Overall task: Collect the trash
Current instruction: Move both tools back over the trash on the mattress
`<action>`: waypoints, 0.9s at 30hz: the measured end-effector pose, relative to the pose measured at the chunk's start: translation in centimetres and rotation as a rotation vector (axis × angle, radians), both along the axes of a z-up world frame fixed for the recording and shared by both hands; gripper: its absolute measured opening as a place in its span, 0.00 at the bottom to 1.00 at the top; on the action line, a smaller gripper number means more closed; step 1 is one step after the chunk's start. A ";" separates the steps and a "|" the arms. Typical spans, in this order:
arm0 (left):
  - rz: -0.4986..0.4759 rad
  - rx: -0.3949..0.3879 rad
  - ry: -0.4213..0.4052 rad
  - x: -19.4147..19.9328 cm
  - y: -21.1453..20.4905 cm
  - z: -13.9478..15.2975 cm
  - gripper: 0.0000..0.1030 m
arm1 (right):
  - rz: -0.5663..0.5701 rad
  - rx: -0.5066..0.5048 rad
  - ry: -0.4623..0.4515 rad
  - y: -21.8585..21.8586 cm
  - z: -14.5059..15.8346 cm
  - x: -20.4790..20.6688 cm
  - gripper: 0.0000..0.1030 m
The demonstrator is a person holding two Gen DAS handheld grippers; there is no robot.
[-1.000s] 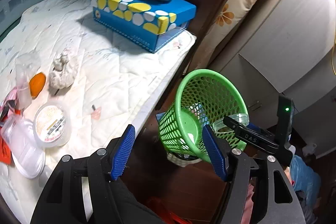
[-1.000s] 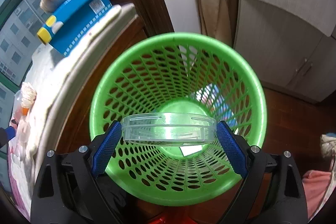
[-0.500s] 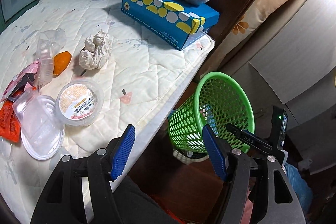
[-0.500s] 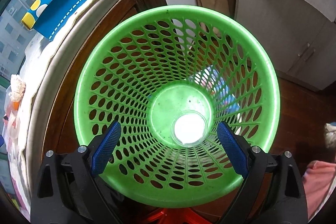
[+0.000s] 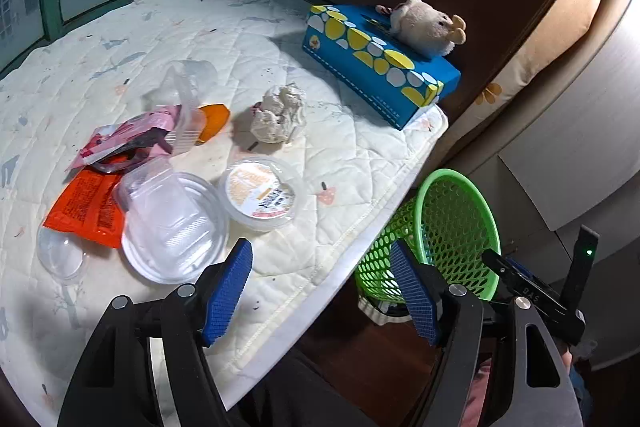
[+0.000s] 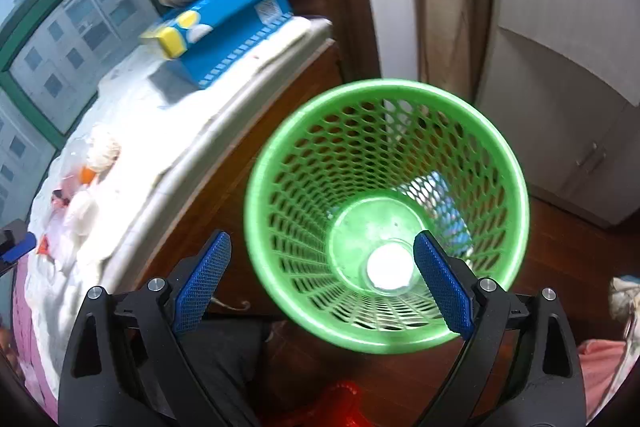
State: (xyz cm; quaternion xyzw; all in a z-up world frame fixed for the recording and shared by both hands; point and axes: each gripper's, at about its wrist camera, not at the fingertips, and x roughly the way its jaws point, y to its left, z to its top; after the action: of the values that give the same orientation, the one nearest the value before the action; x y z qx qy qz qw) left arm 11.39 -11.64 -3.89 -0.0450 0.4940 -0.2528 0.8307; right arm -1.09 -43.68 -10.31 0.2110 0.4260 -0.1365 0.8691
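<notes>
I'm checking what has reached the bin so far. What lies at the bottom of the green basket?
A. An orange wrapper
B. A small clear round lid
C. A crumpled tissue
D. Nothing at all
B: the right wrist view looks straight down into the green basket, where a small clear round lid lies on its floor; the tissue and orange wrapper are on the bed.

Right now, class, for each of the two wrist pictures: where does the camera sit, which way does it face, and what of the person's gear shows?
Left wrist: on the left gripper, jaws opening and empty, looking down across the quilted bed at the trash.
Right wrist: on the right gripper, open and empty, looking down into the green basket.
Shared: the basket, blue tissue box and plush toy.
</notes>
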 end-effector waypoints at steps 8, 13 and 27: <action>0.082 0.011 -0.007 0.1 4.1 -0.1 0.68 | 0.123 -0.024 -0.079 4.9 3.6 2.3 0.89; 0.133 0.030 -0.014 0.0 6.7 -0.2 0.68 | 0.200 -0.033 -0.105 8.0 4.7 4.2 0.90; 0.256 0.062 0.015 0.2 12.2 -2.0 0.69 | 0.381 -0.044 -0.120 15.3 5.4 10.8 0.90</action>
State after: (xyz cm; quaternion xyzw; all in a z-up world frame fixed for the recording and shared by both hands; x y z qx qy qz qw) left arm 11.60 0.60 -5.93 -0.0840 0.4982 -0.1291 0.8533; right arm 9.69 -28.34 -4.95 0.1152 0.4028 0.0338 0.9074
